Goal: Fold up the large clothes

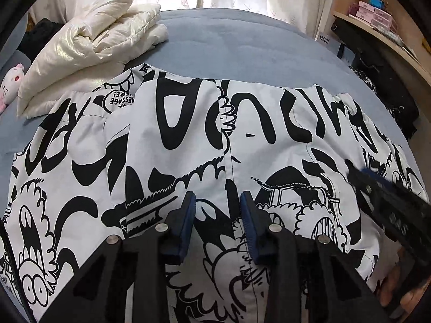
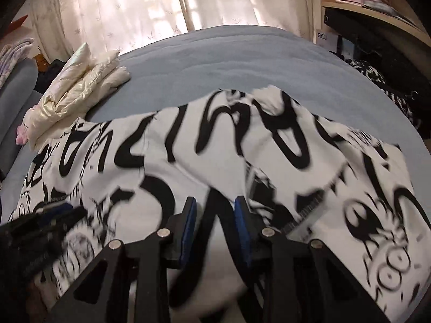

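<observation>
A large white garment with bold black cartoon print (image 1: pixel 172 123) lies spread across the blue-grey bed (image 1: pixel 242 40). My left gripper (image 1: pixel 218 199) points down into its near part, the blue pads a little apart with puffed cloth pinched between them. The right gripper's dark body shows at the right edge of this view, lying on the cloth (image 1: pixel 390 204). In the right wrist view the same garment (image 2: pixel 188 145) is blurred, and my right gripper (image 2: pixel 215 204) holds a raised fold of it between its pads. The left gripper's body (image 2: pixel 40 226) is a blur at the lower left.
A folded cream puffer jacket (image 1: pixel 94 48) (image 2: pixel 80 88) lies at the bed's far left, with a pink plush toy (image 1: pixel 12 86) beside it. Dark clothes (image 1: pixel 382 88) and a wooden shelf with pink boxes (image 1: pixel 377 18) stand to the right. Curtains (image 2: pixel 134 5) hang behind the bed.
</observation>
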The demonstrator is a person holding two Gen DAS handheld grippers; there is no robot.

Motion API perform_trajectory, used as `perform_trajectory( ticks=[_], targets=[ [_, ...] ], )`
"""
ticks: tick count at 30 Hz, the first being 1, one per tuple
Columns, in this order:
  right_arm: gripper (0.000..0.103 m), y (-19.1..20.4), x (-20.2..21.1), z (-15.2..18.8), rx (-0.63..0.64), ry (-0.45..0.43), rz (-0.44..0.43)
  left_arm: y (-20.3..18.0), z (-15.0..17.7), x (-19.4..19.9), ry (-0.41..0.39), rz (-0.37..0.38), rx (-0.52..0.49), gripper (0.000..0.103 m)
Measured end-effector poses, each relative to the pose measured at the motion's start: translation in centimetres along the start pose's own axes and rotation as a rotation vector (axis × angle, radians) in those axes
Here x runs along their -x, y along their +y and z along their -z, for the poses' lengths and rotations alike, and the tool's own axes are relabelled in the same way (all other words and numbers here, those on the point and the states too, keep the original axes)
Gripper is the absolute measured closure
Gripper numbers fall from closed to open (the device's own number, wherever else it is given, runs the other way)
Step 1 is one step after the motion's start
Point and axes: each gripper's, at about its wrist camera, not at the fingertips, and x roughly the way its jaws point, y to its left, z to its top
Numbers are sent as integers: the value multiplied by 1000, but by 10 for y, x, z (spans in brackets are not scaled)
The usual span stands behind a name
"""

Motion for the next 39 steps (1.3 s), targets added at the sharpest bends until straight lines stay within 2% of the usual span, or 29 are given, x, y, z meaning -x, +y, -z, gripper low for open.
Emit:
perform_trajectory(
  ticks=[4,7,8,9,11,14,17,21,28,34,37,39],
  targets=[
    [75,-4,10,14,-19,3,14,-2,2,0,-5,-6,11,69],
    [72,-2,9,17,-45,-4,17,-3,5,1,-16,-20,19,64],
    [72,0,9,18,-43,-5,26,-2,5,1,-19,-34,24,54],
    [72,3,8,18,-34,-5,38,0,6,2,-16,-68,39,39],
    [71,9,7,20,-9,-6,68,8,5,0,1,-67,80,29],
    [69,10,7,23,-13,-16,72,14,3,0,29,-35,120,28],
    [67,4,9,27,-33,-38,36,12,3,5,37,-55,109,28],
    [67,1,9,31,-46,-58,13,11,11,24,10,-52,106,28],
    [66,6,13,35,-30,-69,37,13,31,69,-53,-15,74,28],
    [63,7,21,43,-53,-71,31,39,51,104,-33,-4,128,28],
    [61,9,27,48,-62,-56,28,58,63,120,-49,-7,176,28],
    [56,12,32,50,-71,-20,16,77,73,135,-69,-4,228,28]
  ],
)
